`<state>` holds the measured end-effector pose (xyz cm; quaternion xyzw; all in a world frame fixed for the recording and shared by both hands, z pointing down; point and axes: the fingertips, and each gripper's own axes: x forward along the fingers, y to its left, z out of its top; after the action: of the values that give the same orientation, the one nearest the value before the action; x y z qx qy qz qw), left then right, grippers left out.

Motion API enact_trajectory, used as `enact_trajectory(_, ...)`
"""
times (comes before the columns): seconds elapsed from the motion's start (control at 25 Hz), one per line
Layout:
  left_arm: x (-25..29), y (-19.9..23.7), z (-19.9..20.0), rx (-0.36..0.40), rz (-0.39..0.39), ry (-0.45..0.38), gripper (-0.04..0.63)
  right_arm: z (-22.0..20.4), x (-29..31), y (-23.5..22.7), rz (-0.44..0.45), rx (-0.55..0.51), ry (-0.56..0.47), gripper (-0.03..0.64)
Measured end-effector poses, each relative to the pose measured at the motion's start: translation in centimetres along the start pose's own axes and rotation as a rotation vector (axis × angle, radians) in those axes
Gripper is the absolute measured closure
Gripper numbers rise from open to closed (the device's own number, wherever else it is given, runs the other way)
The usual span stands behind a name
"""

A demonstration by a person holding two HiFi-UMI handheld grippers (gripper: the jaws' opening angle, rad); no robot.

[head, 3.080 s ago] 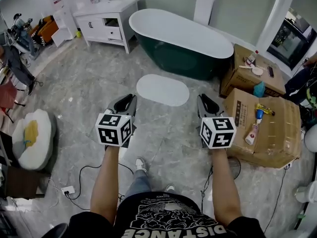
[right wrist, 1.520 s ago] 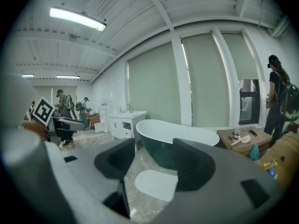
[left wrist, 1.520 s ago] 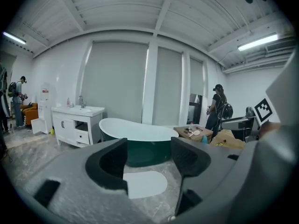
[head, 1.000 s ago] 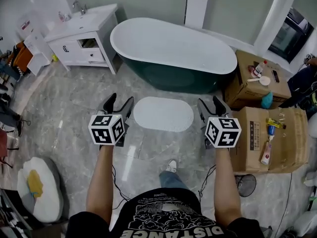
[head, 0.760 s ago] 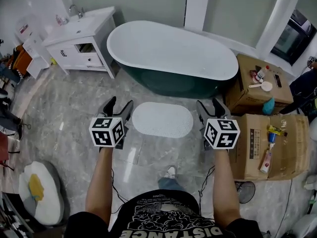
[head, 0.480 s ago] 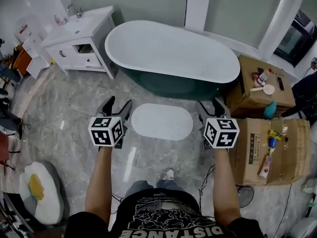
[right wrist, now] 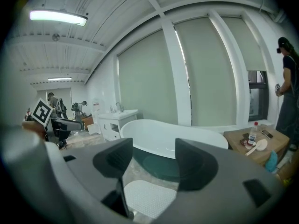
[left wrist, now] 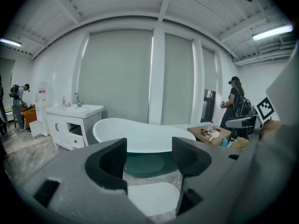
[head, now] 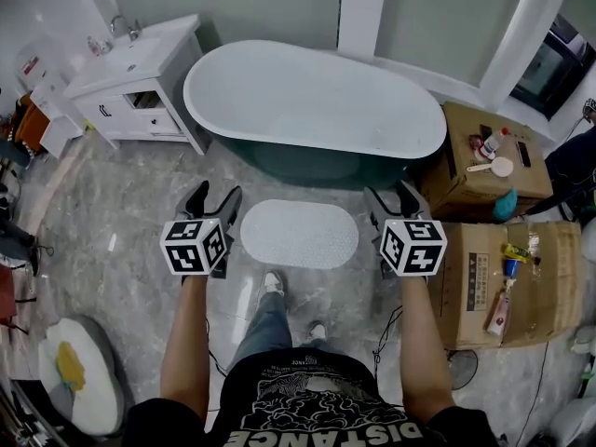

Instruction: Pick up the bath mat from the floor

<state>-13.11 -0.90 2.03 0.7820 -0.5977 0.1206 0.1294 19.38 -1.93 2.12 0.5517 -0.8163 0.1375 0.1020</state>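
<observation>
A white oval bath mat [head: 299, 234] lies flat on the grey marble floor in front of the bathtub. It shows low between the jaws in the left gripper view [left wrist: 153, 197] and the right gripper view [right wrist: 148, 197]. My left gripper [head: 211, 199] hovers high above the floor at the mat's left end, open and empty. Over the mat's right end, my right gripper [head: 395, 197] is also open and empty. Both are well above the mat, apart from it.
A white and dark green bathtub [head: 312, 101] stands behind the mat, a white vanity [head: 130, 77] to its left. Cardboard boxes [head: 498, 273] with bottles and small items are at the right. My foot [head: 270, 282] is just short of the mat. Cables [head: 386, 329] trail on the floor.
I have stepped closer to the tub: the mat and tub have slid nearer in view. Both grippers stay level on either side of the mat, jaws unchanged.
</observation>
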Motion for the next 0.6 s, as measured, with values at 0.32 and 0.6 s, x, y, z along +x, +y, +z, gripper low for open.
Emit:
enact_trajectory(0.32, 7.9, 3.1, 1.3, -0.008, -0.058, 0.013, 0.288, 1.0, 5.9, -1.9, -0.07, 0.015, 0.017, 0.341)
enact_trajectory(0.6, 14.4, 8.3, 2.6, -0.003, -0.091, 0.039, 0.285, 2.4, 12.2, -2.0, -0.125, 0.023, 0.044, 0.325)
